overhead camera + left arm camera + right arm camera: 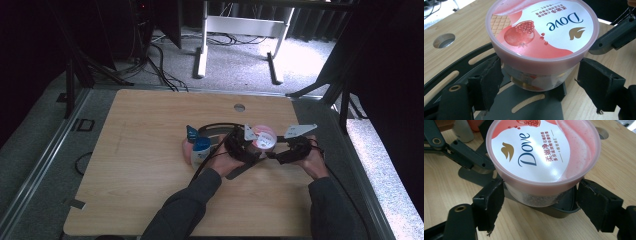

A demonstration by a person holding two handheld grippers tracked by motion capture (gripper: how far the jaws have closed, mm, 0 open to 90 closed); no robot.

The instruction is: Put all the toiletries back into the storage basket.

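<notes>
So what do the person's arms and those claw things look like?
Both arms wear dark grey long sleeves. Each hand holds a black tool: the left claw and the right claw each have two chunky black jaws with frayed foam pads and brass-ringed screw holes. A light grey three-cornered plate sits on top of the right one, and a black cable trails back.

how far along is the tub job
Done: the Dove tub sits on the dark slotted rack. In hand: both the left gripper and right gripper bracket the tub below its pink lid, jaws apart, not clamped. Left: closing and moving or opening it.
</notes>
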